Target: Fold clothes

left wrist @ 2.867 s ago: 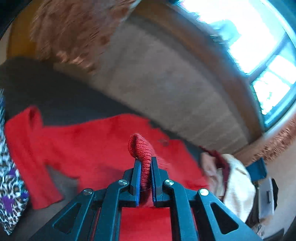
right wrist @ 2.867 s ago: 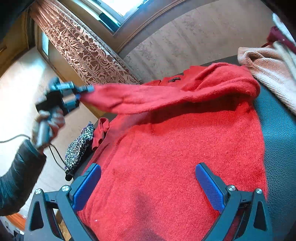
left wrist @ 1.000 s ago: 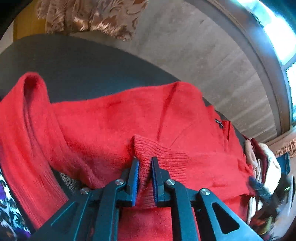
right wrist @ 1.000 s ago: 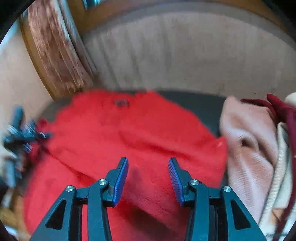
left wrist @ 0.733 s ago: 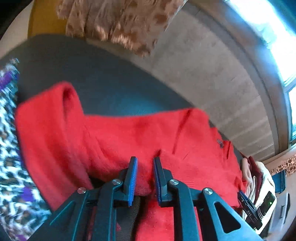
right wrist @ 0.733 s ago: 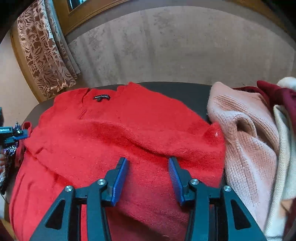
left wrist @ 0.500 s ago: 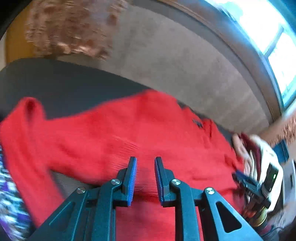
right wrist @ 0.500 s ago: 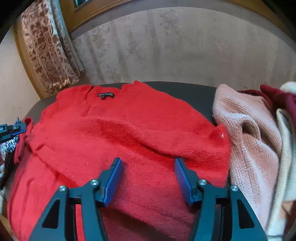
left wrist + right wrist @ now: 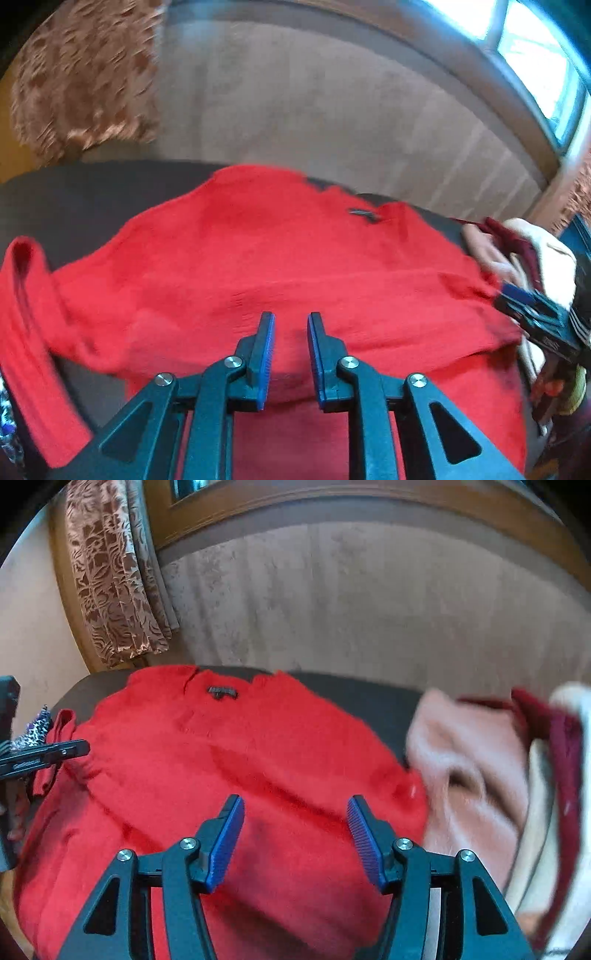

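Now the left gripper [image 9: 290, 325] stands narrowly parted and empty, having let go the ribbed cuff it carried across; the sleeve lies folded over the red sweater [image 9: 229, 760]. The right gripper [image 9: 295, 814] hangs half open, holding nothing. The sweater lies flat, collar toward the dark tabletop's [image 9: 92, 192] far edge, other sleeve trailing off its left edge.

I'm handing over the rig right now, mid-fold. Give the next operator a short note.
Left gripper: jaws narrowly apart, nothing between them, over the red sweater.
Right gripper: open, empty, above the sweater's right side.
Sweater lies on the dark seat, one sleeve folded across the body, the other sleeve hanging off to the left.
Left: fold that sleeve, then the body. Unfolded pile waits on the right.
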